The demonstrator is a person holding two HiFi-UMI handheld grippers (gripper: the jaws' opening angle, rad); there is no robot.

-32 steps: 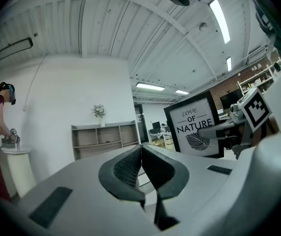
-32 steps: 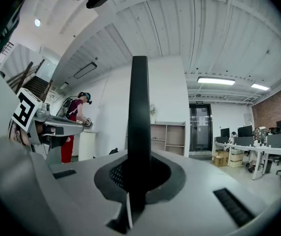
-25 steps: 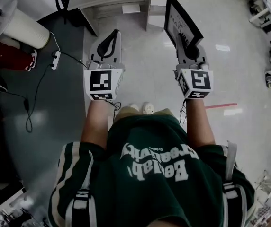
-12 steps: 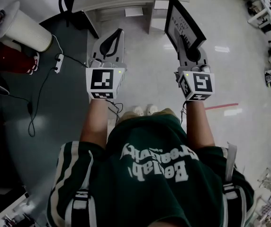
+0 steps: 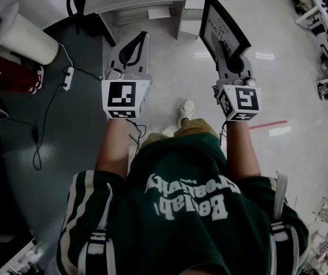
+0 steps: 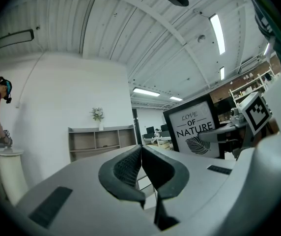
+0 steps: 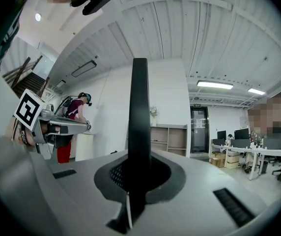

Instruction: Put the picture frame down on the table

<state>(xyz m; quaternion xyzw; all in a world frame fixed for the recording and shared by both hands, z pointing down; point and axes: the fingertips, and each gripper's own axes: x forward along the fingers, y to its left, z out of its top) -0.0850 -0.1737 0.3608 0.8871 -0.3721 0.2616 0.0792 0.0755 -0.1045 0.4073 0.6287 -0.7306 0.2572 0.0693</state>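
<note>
Picture frame [image 5: 223, 28], one, pinched by right claw [image 7: 139, 168], left claw [image 6: 141, 156] closed

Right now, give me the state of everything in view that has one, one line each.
picture frame: clamped by its edge, held in the air, not yet set down.
right hand-held gripper: shut on the picture frame.
left hand-held gripper: shut, nothing between its jaws.
ceiling lights: on.
</note>
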